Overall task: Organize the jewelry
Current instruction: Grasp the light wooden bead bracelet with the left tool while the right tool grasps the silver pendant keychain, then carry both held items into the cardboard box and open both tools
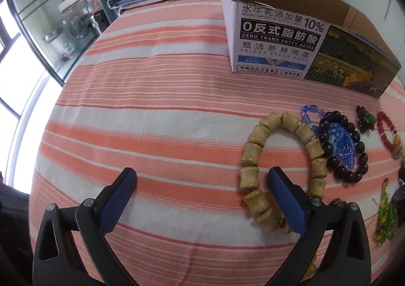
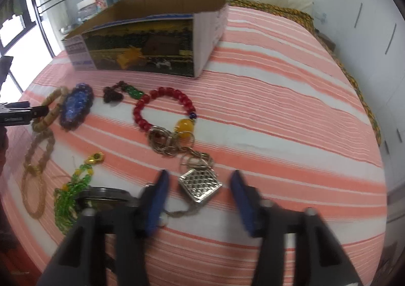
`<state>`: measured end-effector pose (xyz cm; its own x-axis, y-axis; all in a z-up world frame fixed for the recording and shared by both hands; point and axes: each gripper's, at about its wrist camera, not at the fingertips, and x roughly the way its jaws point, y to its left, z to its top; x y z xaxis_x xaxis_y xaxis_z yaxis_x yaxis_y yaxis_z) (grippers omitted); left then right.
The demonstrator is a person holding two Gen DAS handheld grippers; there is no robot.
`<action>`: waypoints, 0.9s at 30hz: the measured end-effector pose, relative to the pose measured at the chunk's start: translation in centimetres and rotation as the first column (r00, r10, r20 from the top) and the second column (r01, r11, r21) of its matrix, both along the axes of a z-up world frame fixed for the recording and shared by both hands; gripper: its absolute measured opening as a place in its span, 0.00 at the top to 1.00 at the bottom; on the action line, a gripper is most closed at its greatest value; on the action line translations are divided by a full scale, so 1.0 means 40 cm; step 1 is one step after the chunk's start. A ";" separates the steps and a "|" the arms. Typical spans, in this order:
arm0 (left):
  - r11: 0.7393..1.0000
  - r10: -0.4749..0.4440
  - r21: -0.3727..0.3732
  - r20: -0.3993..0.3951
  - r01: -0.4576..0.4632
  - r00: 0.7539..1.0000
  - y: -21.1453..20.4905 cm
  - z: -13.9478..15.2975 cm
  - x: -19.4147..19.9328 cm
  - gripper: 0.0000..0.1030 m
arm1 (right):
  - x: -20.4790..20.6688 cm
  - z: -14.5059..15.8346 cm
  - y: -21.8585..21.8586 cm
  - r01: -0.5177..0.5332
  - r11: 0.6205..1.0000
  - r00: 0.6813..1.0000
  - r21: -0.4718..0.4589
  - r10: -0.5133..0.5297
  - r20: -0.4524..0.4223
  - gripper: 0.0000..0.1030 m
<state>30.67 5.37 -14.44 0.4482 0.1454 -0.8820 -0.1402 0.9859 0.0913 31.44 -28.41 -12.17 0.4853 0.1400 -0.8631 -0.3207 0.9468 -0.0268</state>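
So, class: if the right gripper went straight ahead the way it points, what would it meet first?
The right gripper is open, with the silver lattice pendant lying between its fingers, so it would probably meet that first. The keyring chain and red bead bracelet lie further on. Height above the bed is unclear.

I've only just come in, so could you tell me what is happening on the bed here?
A person holding a gripper in each hand is sorting jewelry laid out on a striped bedspread, in front of an open cardboard box. The left gripper is open, one finger inside the loop of the wooden bead bracelet. The right gripper is open around a silver lattice pendant. Neither piece is gripped yet.
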 end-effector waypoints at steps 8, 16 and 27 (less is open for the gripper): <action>0.981 -0.187 -0.046 0.001 0.187 0.982 -0.089 0.034 -0.034 0.88 | -0.013 0.095 -0.035 0.046 0.992 0.999 0.119 -0.046 -0.003 0.66; 0.953 -0.175 -0.231 0.102 0.195 0.979 -0.043 0.188 -0.067 0.88 | -0.001 0.315 -0.022 -0.020 0.980 0.995 0.199 0.000 0.102 0.66; 0.924 -0.209 -0.256 0.284 0.284 0.936 -0.004 0.499 0.126 0.88 | 0.213 0.524 0.115 -0.147 0.945 0.973 0.293 0.084 0.215 0.66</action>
<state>35.70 5.19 5.53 0.6446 -0.2422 -0.7251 0.1302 0.9694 -0.2081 39.96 -23.81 8.79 0.6055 0.4464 -0.6589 -0.4461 0.8760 0.1834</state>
